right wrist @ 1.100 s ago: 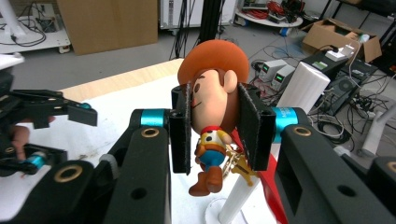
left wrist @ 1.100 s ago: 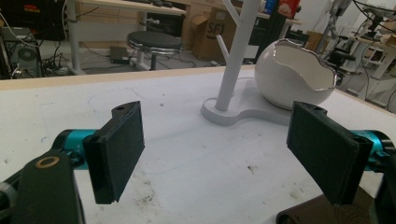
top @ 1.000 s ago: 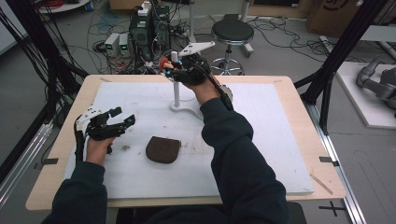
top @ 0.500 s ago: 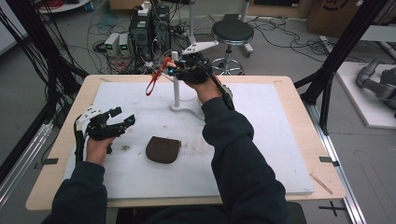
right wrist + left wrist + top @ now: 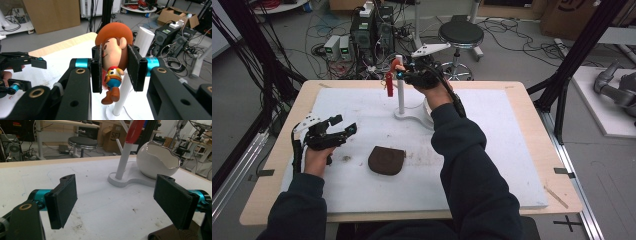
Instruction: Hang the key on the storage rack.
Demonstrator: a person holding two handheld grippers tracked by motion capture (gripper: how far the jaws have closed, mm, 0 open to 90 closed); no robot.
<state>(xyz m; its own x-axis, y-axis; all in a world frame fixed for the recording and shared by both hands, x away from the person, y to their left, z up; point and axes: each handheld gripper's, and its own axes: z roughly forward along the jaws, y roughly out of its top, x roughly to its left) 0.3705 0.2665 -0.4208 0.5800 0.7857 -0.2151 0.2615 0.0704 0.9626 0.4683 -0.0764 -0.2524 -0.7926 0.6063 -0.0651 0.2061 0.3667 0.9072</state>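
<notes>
Gripped the cowboy figure (image 5: 113, 57) by the head in the right gripper (image 5: 115, 67), jaws nearly closed and both pads pressed flat against the cheeks. Held it high at the far side of the table (image 5: 532, 210), level with the top of the white stand post (image 5: 400, 97) and just to its left in the high view, with legs and red body dangling free.

Compared with a moment earlier: then tucked tight against the post top and hardly visible from above, soon after swung out to the post's left, now hanging clear beside it. Barely shifted the hand meanwhile, with no real change in the jaw gap.

Judged from that as no longer resting on the post, so probably free to be carried off, though no telling about a loop or strap caught there.

Kept the left gripper (image 5: 347, 131) parked low at the near left of the white mat (image 5: 492, 150), jaws wide apart, nothing between the pads (image 5: 63, 200). Left the brown pouch (image 5: 386, 160) flat on the mat between the hands, and the white egg-shaped bowl (image 5: 157, 157) on the stand base, untouched
</notes>
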